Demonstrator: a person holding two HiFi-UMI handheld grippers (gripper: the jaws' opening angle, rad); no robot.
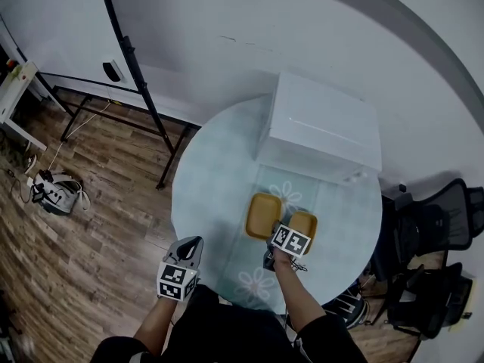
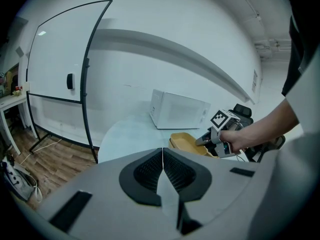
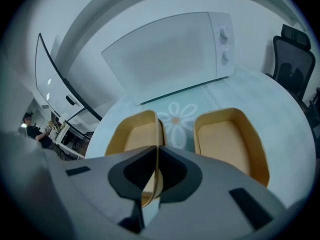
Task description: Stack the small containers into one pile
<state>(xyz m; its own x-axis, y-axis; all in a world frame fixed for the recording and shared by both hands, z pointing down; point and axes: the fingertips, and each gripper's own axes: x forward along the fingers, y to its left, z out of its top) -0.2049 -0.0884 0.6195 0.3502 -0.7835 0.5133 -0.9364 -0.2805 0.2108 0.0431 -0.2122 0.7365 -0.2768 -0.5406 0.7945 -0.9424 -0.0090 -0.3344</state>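
Fingers of the right gripper (image 3: 157,151): closed on the right-hand wall of the left tan container (image 3: 134,134), a shallow, thin-walled, round-cornered tray; the wall is pinched edge-on between the two pads.
Left tan container: most of it is seen ahead and to the left of the right fingers, open side up on the surface side of the grip; whether its base is lifted cannot be told.
Right tan container (image 3: 227,146): a matching shallow tray, seen ahead and to the right of the right fingers, just beside the gripped one with a narrow gap between them, untouched by either gripper.
Fingers of the left gripper (image 2: 162,154): pressed together with nothing between them; both containers are seen ahead and to the right of these fingers, well apart from them.
Surface (image 1: 212,195): a round, pale blue-green table top printed with white flowers; one flower is seen beyond the right fingers, between the two containers.
Microwave oven (image 1: 321,127): a white box stood on the surface, beyond both containers as seen from the right fingers.
Right hand (image 2: 245,139): seen from the left gripper view, wrapped round the right gripper's handle.
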